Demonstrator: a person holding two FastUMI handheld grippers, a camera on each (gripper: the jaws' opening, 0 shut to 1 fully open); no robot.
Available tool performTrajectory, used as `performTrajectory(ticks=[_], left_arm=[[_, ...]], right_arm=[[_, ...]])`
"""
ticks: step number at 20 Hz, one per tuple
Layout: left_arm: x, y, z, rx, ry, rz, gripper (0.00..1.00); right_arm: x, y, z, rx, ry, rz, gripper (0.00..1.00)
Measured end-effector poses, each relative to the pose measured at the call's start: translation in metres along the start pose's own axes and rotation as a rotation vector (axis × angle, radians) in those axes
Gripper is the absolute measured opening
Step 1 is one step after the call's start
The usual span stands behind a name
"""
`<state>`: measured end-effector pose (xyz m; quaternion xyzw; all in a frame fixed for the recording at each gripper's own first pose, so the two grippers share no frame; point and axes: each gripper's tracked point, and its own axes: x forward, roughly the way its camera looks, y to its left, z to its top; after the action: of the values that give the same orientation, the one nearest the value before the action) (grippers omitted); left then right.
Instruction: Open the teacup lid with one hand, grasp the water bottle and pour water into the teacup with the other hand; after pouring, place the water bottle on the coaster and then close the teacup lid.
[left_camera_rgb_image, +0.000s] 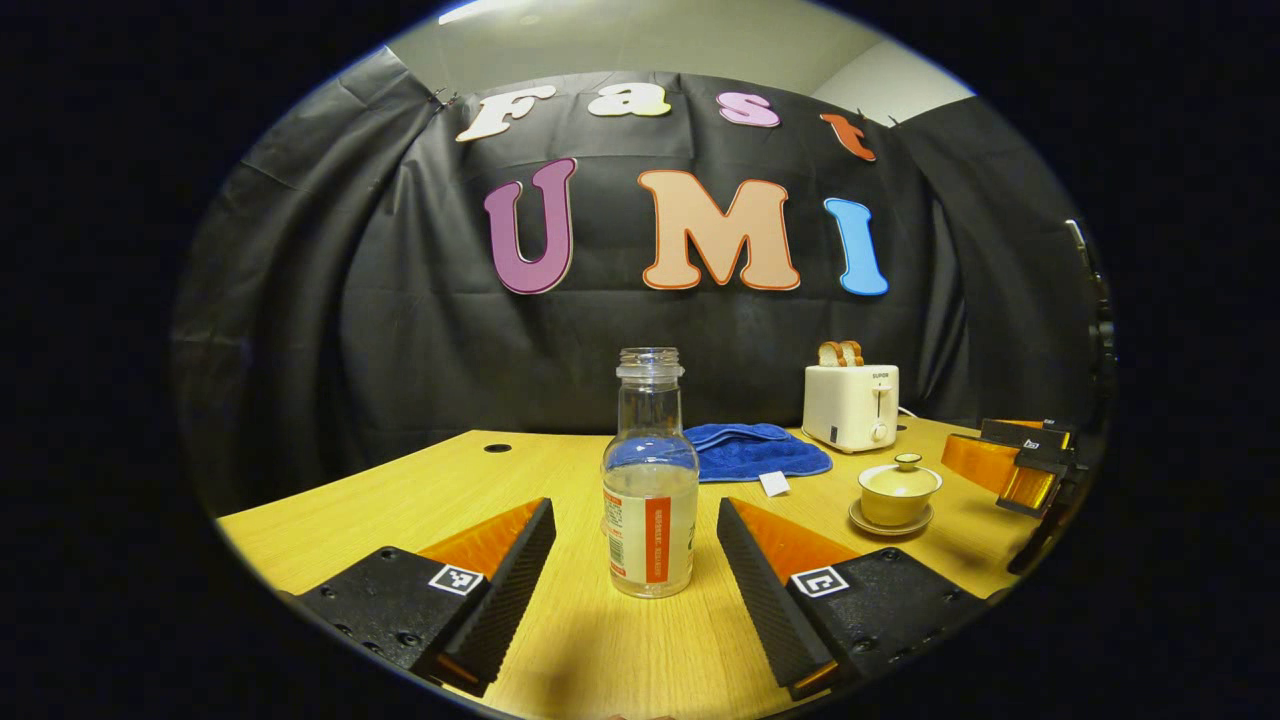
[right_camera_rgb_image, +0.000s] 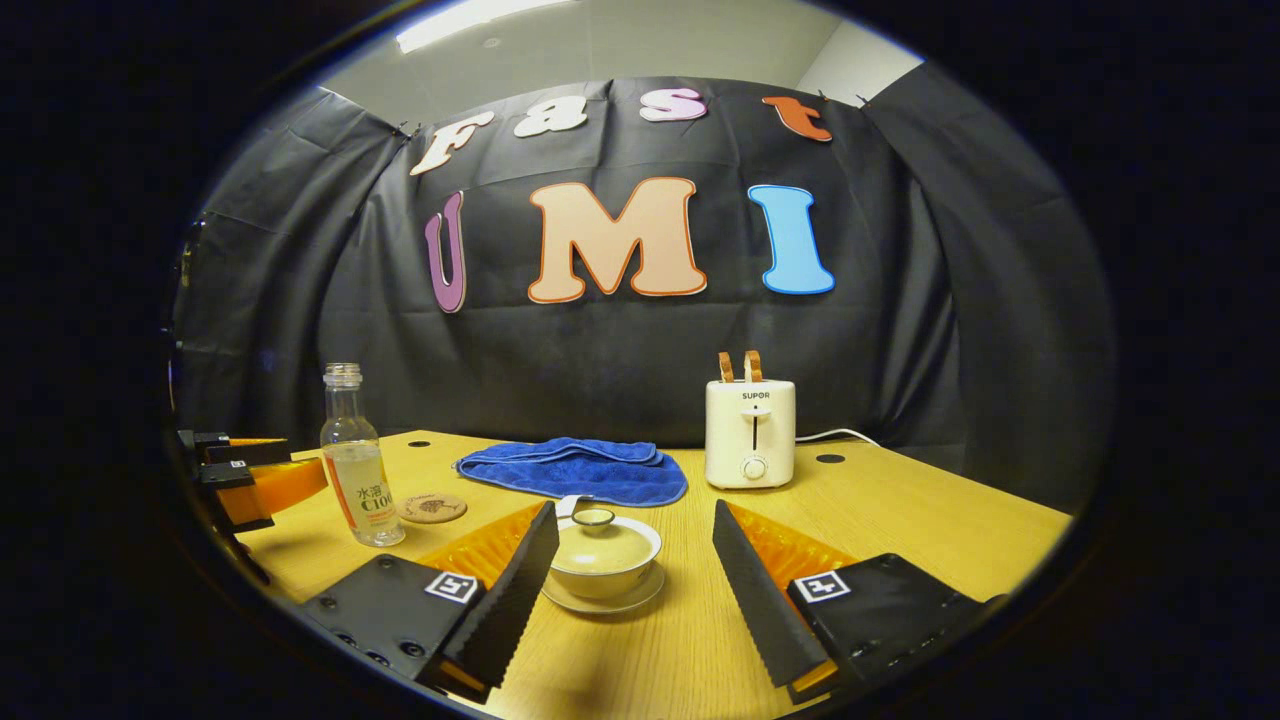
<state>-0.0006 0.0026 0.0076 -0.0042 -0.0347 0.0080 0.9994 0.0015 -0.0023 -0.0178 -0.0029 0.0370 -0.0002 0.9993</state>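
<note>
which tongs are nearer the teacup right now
Right. The right tongs are open around the lidded yellow ceramic teacup; the left tongs sit farther off, open around the clear glass water bottle.

Capless bottle, lidded cup and coaster sitting on the wooden table

The clear, part-filled glass water bottle (left_camera_rgb_image: 650, 480) is standing upright; the yellow ceramic teacup (right_camera_rgb_image: 603, 556) is wearing its lid on a saucer; the round cork coaster (right_camera_rgb_image: 432, 508) is lying beside the bottle.

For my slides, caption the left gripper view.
Open left gripper flanks the uncapped water bottle on the table; lidded teacup beyond.
</note>
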Motion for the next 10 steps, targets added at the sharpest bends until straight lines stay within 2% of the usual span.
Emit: performTrajectory(ticks=[10], left_arm=[[0.0, 0.001, 0.0, -0.003, -0.005, 0.002, 0.95]], right_arm=[[0.024, 0.021, -0.004, 0.0, 0.015, 0.08, 0.96]])
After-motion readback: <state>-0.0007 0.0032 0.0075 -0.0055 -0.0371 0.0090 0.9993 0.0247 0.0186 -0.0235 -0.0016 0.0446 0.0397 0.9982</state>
